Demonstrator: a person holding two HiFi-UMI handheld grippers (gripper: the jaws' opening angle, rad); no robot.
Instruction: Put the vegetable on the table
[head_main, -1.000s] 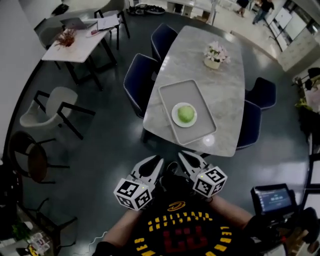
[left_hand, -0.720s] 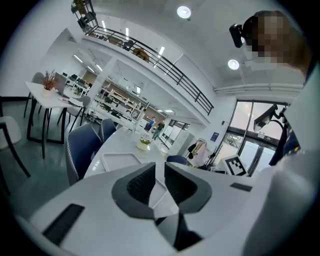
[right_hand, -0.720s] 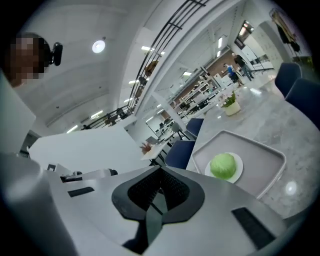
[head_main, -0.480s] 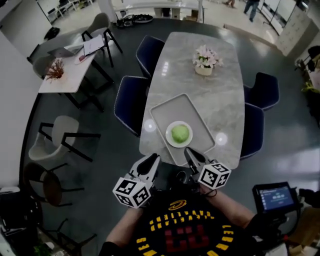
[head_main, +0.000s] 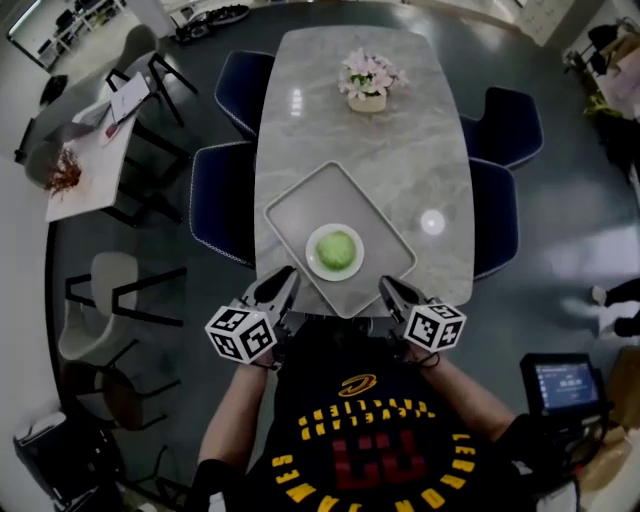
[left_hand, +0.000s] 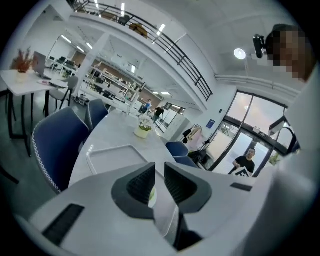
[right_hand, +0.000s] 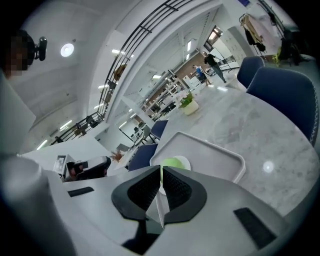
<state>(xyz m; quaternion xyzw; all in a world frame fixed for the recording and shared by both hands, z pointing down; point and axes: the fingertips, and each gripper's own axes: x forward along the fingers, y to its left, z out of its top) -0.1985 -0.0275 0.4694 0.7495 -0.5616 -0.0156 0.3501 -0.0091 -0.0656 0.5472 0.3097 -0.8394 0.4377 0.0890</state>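
Green and round, the vegetable (head_main: 337, 246) sits on a small white plate (head_main: 316, 262) in the middle of a pale tray (head_main: 300, 205). The tray lies at the near end of the marble surface (head_main: 400, 150), which puts it within easy reach of the person. The left hand-held gripper (head_main: 284, 274) hangs just off that near edge, left of the tray, its jaws at a narrow gap with nothing between them. The right hand-held gripper (head_main: 386, 284) mirrors it beside the tray's right corner, jaws all but together and empty. Neither touches the tray or the vegetable, so the pick-up looks not yet begun. Bare marble right of the tray, well short of the flower pot (head_main: 367, 84), seems the likeliest spot for the vegetable.
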